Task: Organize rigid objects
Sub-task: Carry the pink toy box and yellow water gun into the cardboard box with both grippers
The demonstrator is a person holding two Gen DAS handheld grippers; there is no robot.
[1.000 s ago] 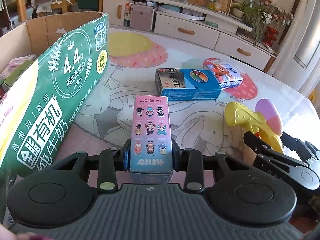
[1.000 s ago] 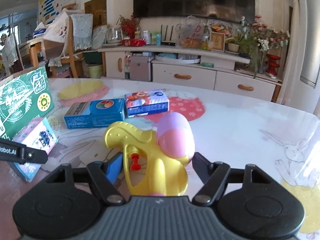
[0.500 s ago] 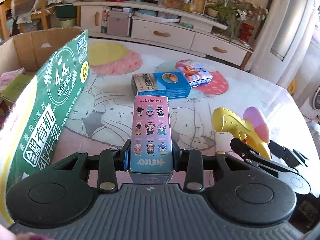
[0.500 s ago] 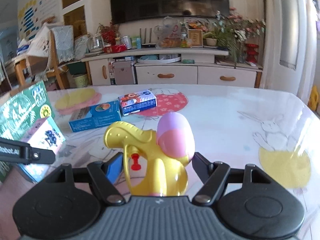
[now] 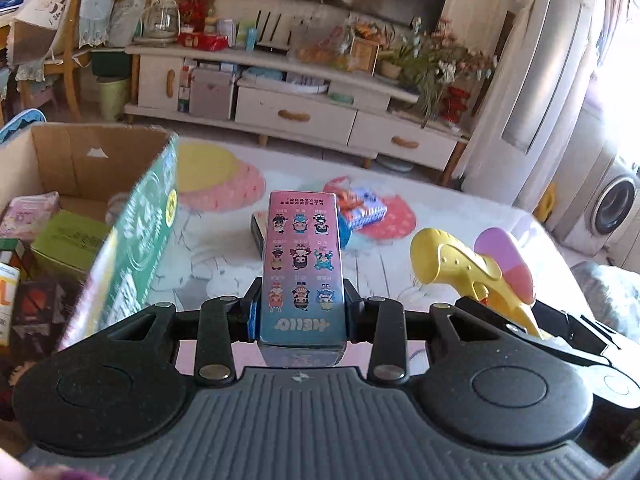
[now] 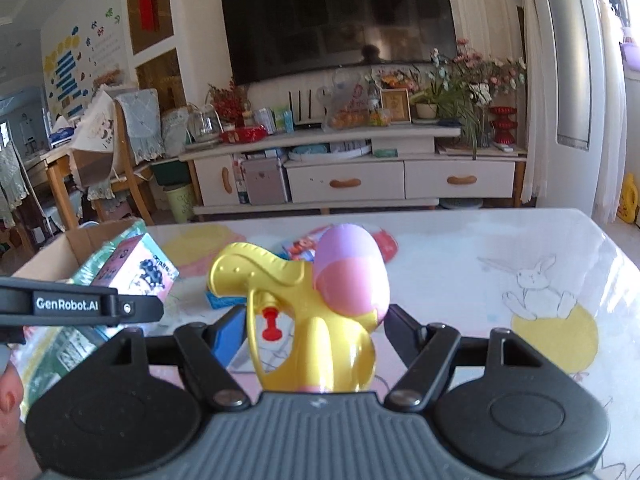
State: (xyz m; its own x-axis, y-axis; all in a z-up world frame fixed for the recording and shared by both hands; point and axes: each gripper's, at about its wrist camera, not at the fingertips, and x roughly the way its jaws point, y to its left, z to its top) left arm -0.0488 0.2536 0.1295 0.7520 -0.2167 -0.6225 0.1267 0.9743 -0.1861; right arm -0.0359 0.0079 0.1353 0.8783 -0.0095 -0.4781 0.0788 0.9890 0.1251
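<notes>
My left gripper [image 5: 301, 306] is shut on a tall pink box [image 5: 302, 256] printed with cartoon figures, held above the table. Beside it on the left is an open cardboard carton [image 5: 84, 160] with a green printed side [image 5: 140, 232]. My right gripper [image 6: 316, 320] is shut on a yellow toy water gun [image 6: 280, 292] with a pink and purple tank, also lifted off the table. The right wrist view shows the left gripper's finger [image 6: 80, 305] and the pink box [image 6: 140, 272] at the left. In the left wrist view the toy gun [image 5: 452, 264] is at the right.
A blue box [image 6: 224, 300] and a colourful packet [image 5: 362, 206] lie on the table [image 6: 460, 248] ahead. The carton holds several packets, among them a green box [image 5: 68, 240]. A TV cabinet [image 6: 360, 180] stands beyond the table's far edge.
Both grippers have risen with their loads and tilted upward, so more of the room shows. The carton's inside has come into the left wrist view. Neither grip has changed.
</notes>
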